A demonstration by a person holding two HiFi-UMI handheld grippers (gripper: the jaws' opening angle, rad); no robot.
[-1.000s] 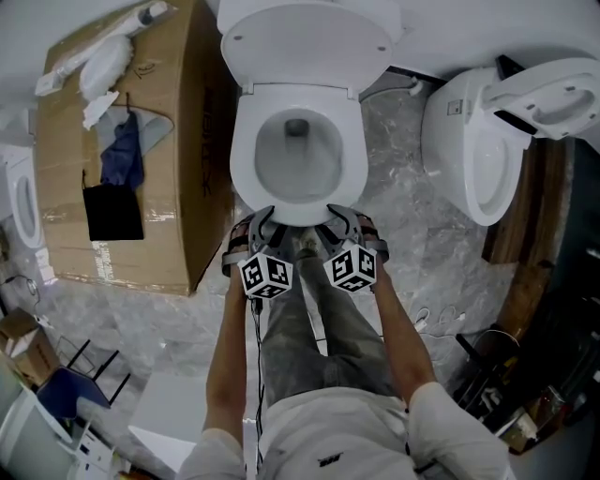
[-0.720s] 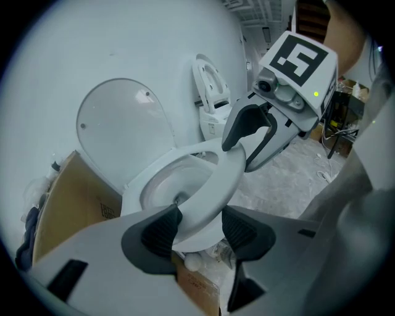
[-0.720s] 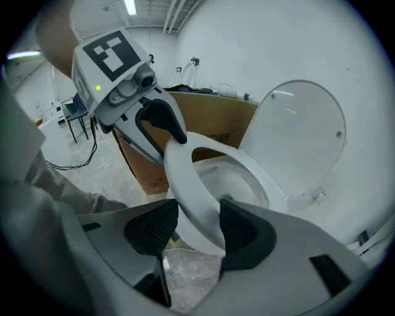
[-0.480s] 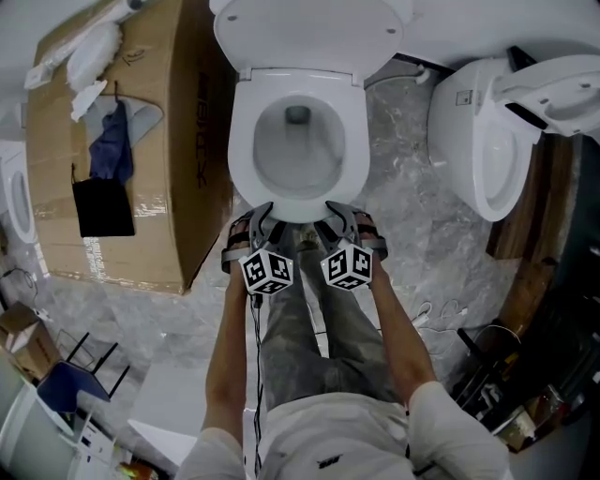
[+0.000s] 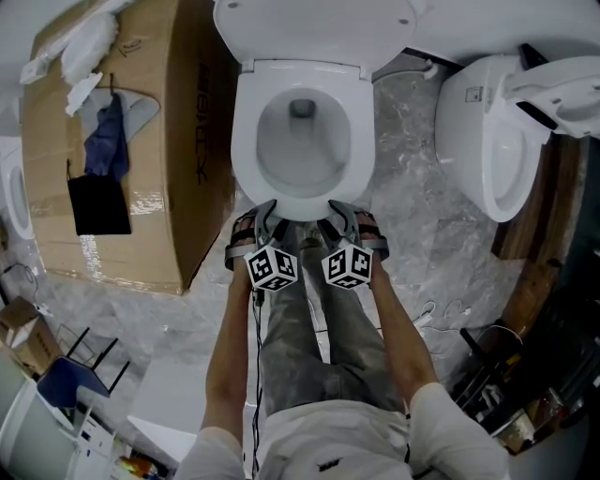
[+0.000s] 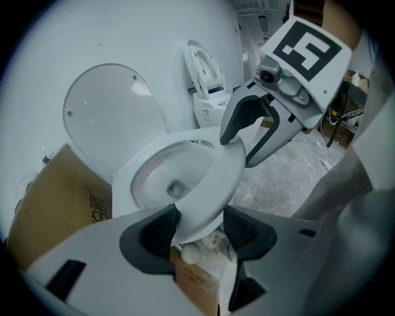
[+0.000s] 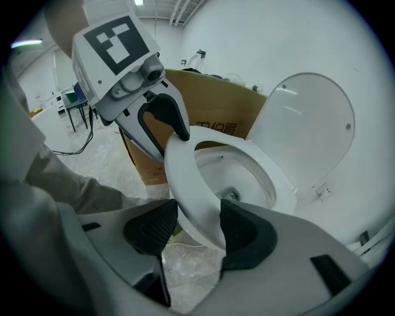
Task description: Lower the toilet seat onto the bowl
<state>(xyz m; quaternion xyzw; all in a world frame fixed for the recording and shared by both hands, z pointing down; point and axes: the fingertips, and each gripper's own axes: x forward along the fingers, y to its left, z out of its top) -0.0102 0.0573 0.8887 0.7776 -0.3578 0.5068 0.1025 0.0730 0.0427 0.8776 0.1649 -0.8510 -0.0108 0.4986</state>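
Note:
The white toilet seat (image 5: 244,141) lies down over the bowl (image 5: 302,141), and the lid (image 5: 314,23) stands up behind it. Both grippers are at the seat's front rim. My left gripper (image 5: 265,210) straddles the rim (image 6: 203,203); its jaws are opening, and the pads (image 6: 157,229) stand beside the seat. My right gripper (image 5: 342,212) holds the rim (image 7: 191,197) between its pads (image 7: 244,231), which lie against it. Each gripper shows in the other's view, the right gripper (image 6: 237,148) and the left gripper (image 7: 176,139), one finger above the seat and one below.
A large cardboard box (image 5: 159,187) with dark cloths (image 5: 98,178) on it stands left of the toilet. A second toilet (image 5: 487,141) lies at the right. The person's legs (image 5: 319,319) are right in front of the bowl. Cables (image 5: 441,319) lie on the marble floor.
Both grippers stay at the seat's front rim. The head view has shifted slightly, so the toilet sits a little more to the right and higher in the frame.

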